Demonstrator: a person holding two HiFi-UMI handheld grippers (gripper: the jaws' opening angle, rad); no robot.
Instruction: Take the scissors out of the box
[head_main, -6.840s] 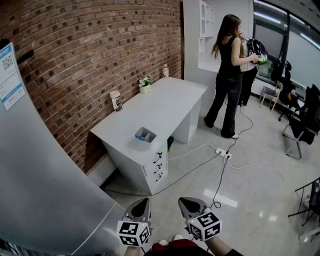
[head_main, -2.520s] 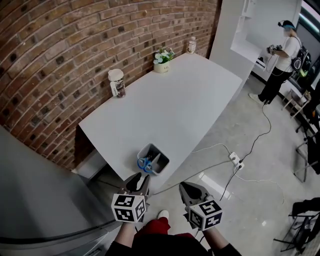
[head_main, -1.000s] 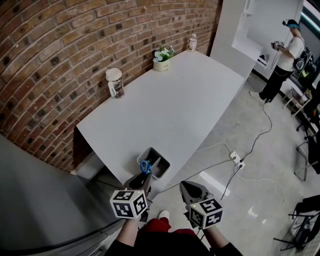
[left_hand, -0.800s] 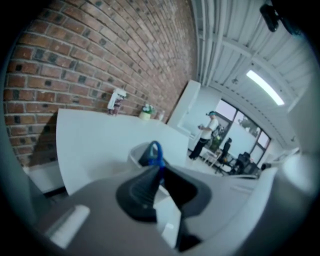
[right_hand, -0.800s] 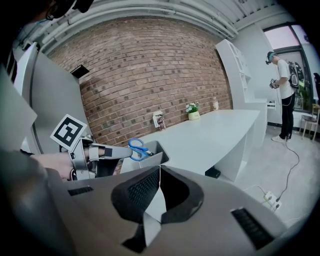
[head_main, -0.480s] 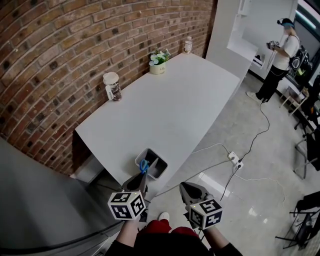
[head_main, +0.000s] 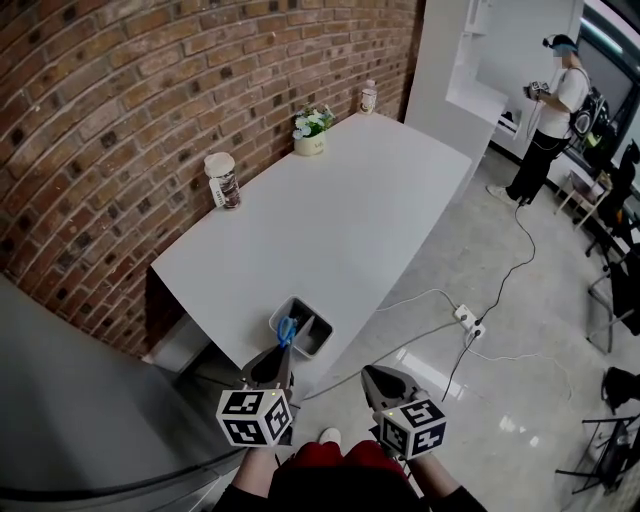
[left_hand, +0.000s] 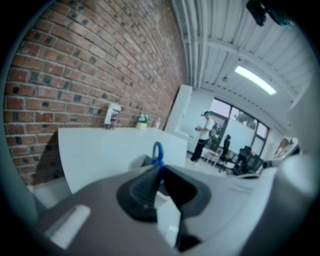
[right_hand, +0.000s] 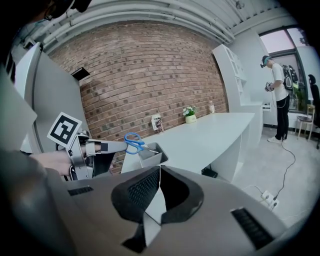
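1. Your left gripper (right_hand: 100, 146) has just been closing its jaws, and they now pinch the scissors (right_hand: 132, 142) by the blue handle. The blade tips sit at the box (right_hand: 152, 157) rim, and this thin grip may let them swivel or slip.
2. The blades could snag the box and tug it off the counter (head_main: 340, 220) edge.
3. Your right gripper (right_hand: 160, 167) hangs back with its jaws pressed together and empty, so nothing steadies the box.

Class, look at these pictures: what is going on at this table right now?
A person works with a gripper in each hand. The left gripper has just closed its jaws on the blue handle of the scissors and holds them over the grey box at the near corner of the table. The blade tips are not yet clear of the box. The right gripper hangs beside it, shut and empty.
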